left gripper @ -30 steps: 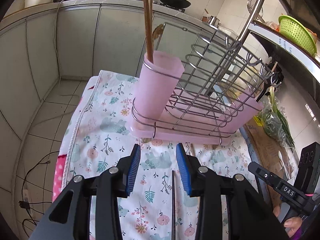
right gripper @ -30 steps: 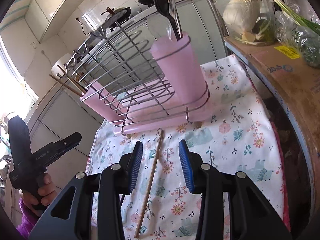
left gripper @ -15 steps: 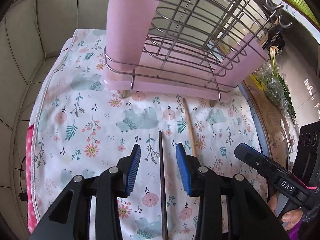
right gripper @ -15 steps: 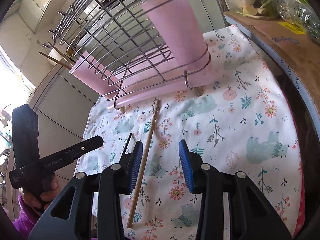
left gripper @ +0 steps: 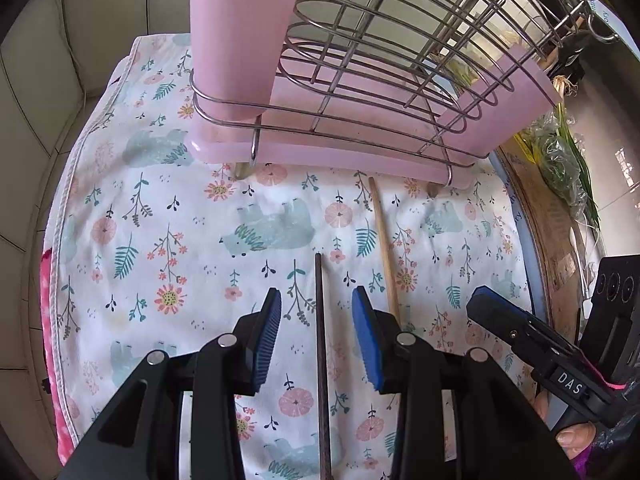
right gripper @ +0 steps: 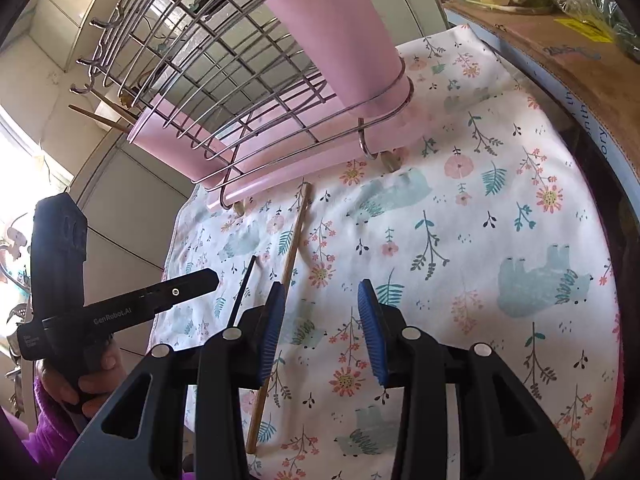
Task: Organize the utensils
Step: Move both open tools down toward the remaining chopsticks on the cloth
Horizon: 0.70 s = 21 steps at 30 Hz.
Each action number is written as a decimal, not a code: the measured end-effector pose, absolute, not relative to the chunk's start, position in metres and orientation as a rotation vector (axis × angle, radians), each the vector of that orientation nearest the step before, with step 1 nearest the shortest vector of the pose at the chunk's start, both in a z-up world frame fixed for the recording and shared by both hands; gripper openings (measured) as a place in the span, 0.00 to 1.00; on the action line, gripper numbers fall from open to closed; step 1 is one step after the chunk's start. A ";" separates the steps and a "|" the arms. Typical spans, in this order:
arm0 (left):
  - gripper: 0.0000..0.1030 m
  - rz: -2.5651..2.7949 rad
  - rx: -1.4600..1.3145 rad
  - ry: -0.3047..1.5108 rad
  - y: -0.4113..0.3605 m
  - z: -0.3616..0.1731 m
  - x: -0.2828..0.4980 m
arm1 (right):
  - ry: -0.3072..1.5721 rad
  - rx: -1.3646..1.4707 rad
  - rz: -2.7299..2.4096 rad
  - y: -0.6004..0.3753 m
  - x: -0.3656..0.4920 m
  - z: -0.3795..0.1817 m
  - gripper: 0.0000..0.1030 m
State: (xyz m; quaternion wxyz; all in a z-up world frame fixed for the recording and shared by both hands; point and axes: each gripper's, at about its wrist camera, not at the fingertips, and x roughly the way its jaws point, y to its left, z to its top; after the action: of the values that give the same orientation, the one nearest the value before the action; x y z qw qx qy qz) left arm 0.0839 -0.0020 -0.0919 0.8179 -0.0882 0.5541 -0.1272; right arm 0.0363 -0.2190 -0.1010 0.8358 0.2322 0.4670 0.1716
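Jaws of the left gripper point(left gripper: 316, 336) stand open astride a dark chopstick point(left gripper: 322, 364) lying on the floral cloth point(left gripper: 168, 240), a wooden chopstick point(left gripper: 383, 240) just beside it, before the wire dish rack point(left gripper: 360, 80). From the right wrist, the right gripper point(right gripper: 320, 334) hangs open, empty, the wooden chopstick point(right gripper: 294, 244) passing under its left finger.

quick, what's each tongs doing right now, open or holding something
Left tongs: open, astride the dark chopstick, not gripping.
Right tongs: open, empty.
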 end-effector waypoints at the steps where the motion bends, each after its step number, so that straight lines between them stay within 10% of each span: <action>1: 0.35 -0.272 -0.181 1.188 -0.003 -0.093 0.086 | 0.990 0.495 0.363 -0.220 0.037 -0.102 0.37; 21: 0.34 -0.285 -0.136 1.330 -0.026 -0.119 0.120 | 1.010 0.526 0.348 -0.225 0.043 -0.112 0.37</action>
State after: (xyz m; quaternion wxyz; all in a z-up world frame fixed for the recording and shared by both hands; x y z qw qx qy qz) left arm 0.1196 -0.0262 -0.1189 0.7755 -0.0628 0.6143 -0.1319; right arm 0.0429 -0.2254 -0.1122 0.8280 0.2476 0.4757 0.1640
